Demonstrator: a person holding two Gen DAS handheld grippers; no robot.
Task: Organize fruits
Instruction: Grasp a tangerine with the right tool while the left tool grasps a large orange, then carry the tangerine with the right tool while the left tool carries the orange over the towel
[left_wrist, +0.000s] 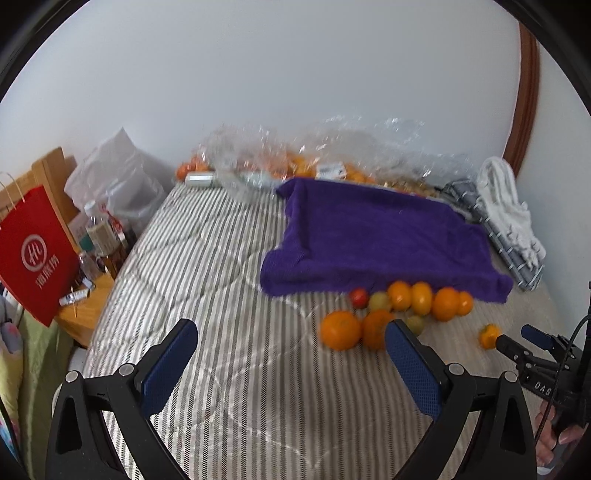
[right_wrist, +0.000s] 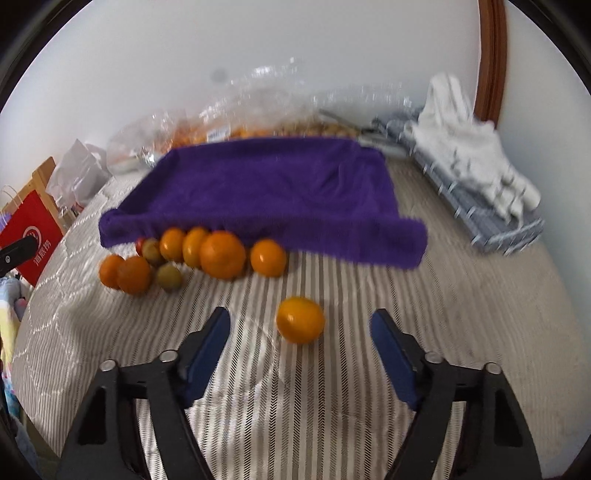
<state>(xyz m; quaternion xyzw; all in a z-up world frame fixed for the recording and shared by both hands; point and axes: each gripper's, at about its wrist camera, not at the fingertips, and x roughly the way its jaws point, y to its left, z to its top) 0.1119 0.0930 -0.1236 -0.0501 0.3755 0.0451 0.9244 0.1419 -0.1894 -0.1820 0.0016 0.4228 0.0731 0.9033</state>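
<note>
A purple towel lies on a striped bed; it also shows in the right wrist view. Several oranges and small green and red fruits cluster at its near edge. One orange lies apart on the bed, just ahead of my open, empty right gripper; the same orange shows in the left wrist view by the right gripper's fingertips. My left gripper is open and empty, short of the cluster, with its right finger near two oranges.
Clear plastic bags with more oranges lie along the wall behind the towel. Folded grey and white cloths sit at the right. A red paper bag and bottles stand on a wooden side table at the left.
</note>
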